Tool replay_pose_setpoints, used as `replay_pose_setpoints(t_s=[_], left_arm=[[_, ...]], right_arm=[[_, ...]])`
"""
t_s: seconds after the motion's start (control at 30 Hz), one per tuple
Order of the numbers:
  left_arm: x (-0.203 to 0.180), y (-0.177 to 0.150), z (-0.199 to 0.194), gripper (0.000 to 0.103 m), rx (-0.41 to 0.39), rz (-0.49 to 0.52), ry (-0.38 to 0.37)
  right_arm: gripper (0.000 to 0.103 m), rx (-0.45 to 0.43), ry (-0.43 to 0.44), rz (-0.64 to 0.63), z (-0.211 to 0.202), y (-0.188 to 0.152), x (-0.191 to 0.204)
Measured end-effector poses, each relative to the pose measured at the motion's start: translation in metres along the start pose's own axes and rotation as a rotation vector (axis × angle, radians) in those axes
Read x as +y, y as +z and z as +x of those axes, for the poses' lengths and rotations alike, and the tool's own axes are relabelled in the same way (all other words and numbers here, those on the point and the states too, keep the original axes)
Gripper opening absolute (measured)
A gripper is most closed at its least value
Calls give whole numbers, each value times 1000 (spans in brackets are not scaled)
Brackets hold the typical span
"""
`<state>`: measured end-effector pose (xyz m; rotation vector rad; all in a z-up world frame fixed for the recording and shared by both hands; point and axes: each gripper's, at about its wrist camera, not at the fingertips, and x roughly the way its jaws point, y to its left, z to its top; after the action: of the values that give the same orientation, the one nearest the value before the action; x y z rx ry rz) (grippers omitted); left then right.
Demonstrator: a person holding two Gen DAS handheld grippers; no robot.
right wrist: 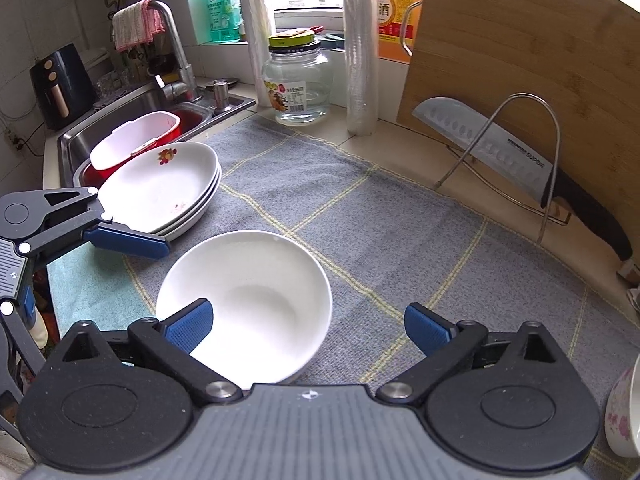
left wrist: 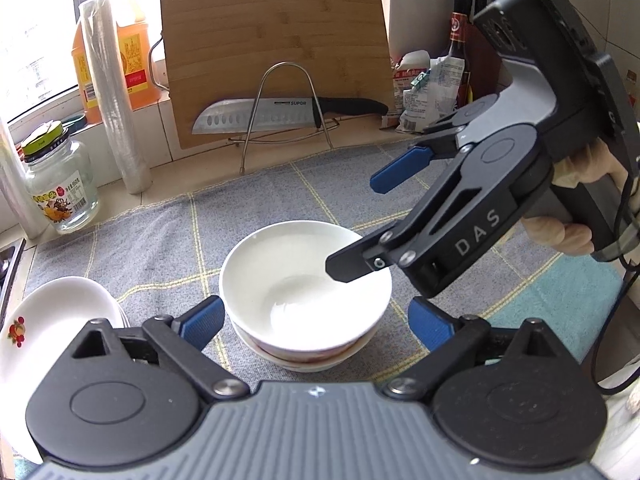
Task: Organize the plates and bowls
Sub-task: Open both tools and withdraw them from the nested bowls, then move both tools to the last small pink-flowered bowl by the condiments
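A white bowl (left wrist: 304, 280) sits nested on other bowls on the grey checked cloth (left wrist: 160, 248). My left gripper (left wrist: 316, 324) is open, one blue pad on each side of the stack and neither touching it. My right gripper (left wrist: 372, 220) hangs open over the bowl's far right rim. In the right wrist view the right gripper (right wrist: 310, 326) has its left pad above the inside of the bowl (right wrist: 248, 296) and its right pad outside, clear of the rim. A stack of white plates (right wrist: 160, 188) with a fruit print lies to the left, close to a left gripper finger (right wrist: 128, 242).
A knife (left wrist: 256, 116) rests on a wire rack against the upright bamboo board (left wrist: 276, 52). A glass jar (left wrist: 60, 188), a film roll (left wrist: 116, 96) and an oil bottle (left wrist: 112, 44) line the back. The sink (right wrist: 132, 116) holds a red basin. A flowered bowl (right wrist: 624, 412) stands at the right edge.
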<state>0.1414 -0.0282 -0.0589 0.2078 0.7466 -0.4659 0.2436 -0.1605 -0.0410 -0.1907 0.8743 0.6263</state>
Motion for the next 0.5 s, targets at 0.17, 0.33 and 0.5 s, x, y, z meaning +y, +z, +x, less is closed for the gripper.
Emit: replay_pose_setpoints(t_s=[0.17, 0.33, 0.5], left_arm=[[-4, 5, -1, 100, -15, -4, -13], [-16, 18, 4, 101, -31, -8, -51], [-38, 31, 14, 101, -35, 20, -71]], right_arm=[[103, -39, -81, 42, -21, -12, -14], [103, -75, -211, 51, -39, -31, -28], [103, -76, -316, 74, -56, -55, -48]])
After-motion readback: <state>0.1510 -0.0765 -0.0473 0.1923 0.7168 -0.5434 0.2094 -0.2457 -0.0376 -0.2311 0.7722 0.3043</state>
